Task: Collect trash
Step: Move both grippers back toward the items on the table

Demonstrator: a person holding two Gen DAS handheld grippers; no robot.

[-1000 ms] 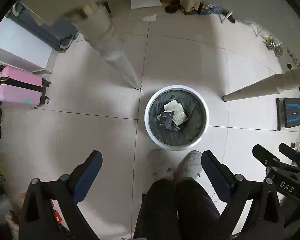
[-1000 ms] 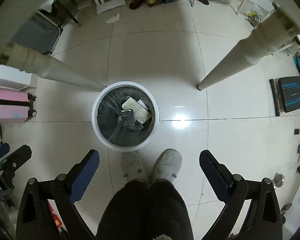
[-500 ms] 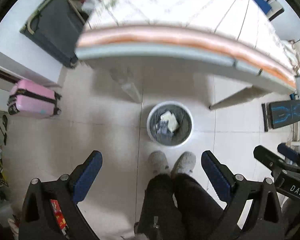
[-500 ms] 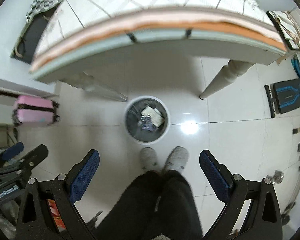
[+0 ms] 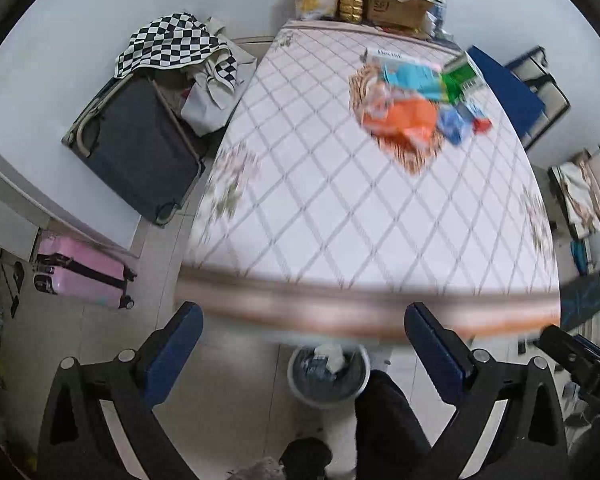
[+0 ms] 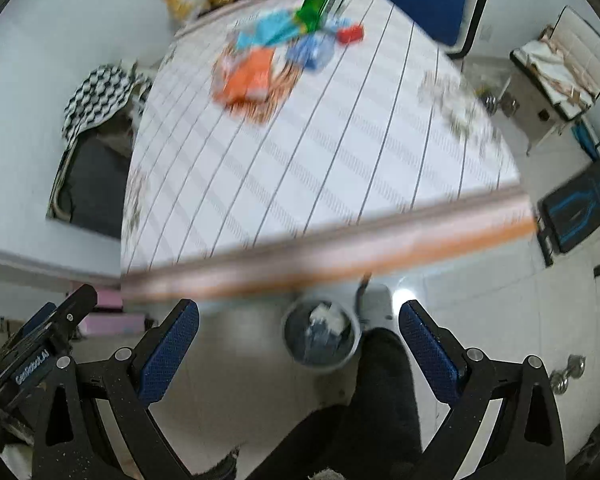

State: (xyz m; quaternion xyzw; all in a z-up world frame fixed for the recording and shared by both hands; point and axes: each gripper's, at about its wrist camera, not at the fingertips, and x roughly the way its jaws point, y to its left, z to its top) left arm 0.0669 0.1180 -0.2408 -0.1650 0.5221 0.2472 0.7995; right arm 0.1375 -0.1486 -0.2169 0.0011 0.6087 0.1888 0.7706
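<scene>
With both tongs, left (image 5: pixel 302 354) and right (image 6: pixel 298 346), spread wide and empty, reach far across the diamond-quilted tabletop (image 5: pixel 340 200) to the bright orange crumpled wrapper (image 5: pixel 410 118) (round grey bin (image 5: pixel 328 372) waits near your legs).

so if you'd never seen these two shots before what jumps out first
The bright heap of wrappers, orange, blue and green, on the far half of the diamond-patterned table catches the eye first. Next is the lined trash bin on the floor just under the table's near edge, already holding some scraps. Both hand-held grippers, left and right, are open and empty.
</scene>
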